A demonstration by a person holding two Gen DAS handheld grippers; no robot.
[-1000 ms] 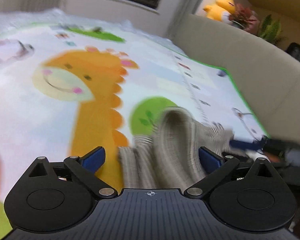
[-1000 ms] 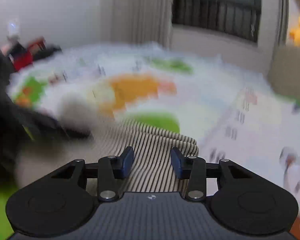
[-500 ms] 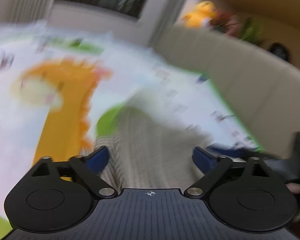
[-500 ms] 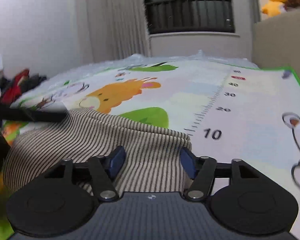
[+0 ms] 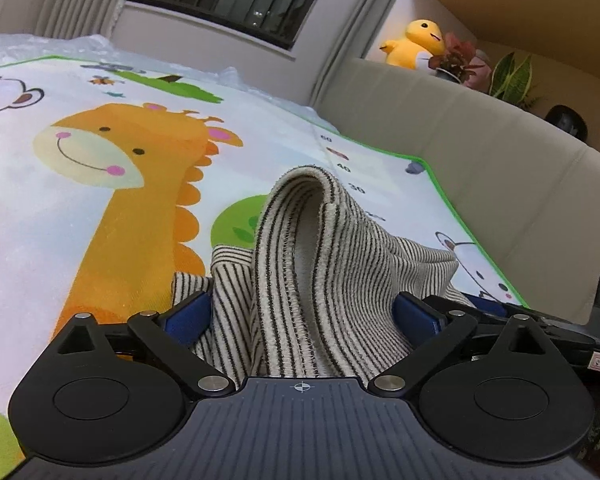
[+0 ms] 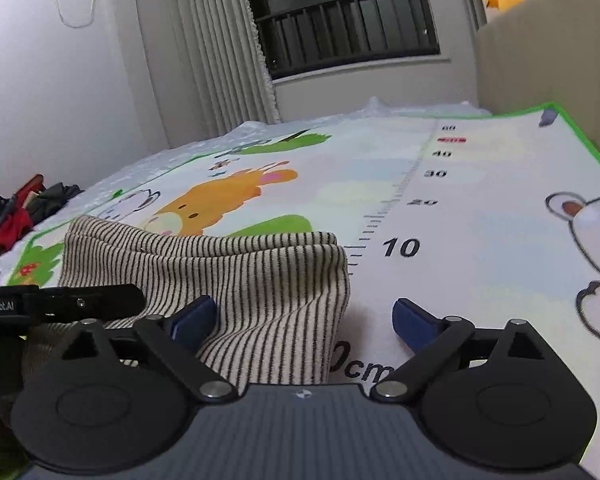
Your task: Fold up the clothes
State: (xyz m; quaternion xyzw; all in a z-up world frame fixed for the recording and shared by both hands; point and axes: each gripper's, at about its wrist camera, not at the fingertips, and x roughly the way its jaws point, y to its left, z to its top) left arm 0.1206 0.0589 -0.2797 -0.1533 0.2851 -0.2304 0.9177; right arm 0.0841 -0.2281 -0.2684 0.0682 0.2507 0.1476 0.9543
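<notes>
- A second ago your right hand-held gripper had its jaws much nearer each other over the striped garment; now they stand spread wide, with cloth only against the left finger and bare play mat under the right one. You have let go on that side.
- Your left hand-held gripper was spread then and is spread now. The cloth bulges up between its jaws, but neither pad visibly presses it, so I judge nothing is pinched.
- The blur of half a second ago is gone: both views are sharp, so the swing has ended and the garment lies on the mat.
- For the task, this reads as one fold laid down and released; the next grasp is not yet begun.
- In the right wrist view the garment sits lower left of centre, its long axis running left to right across the frame, with a neat doubled edge at its right end near the printed "10".
- In the left wrist view a raised loop of hem stands up at centre, pointing away from you, so that end is not flat.
</notes>
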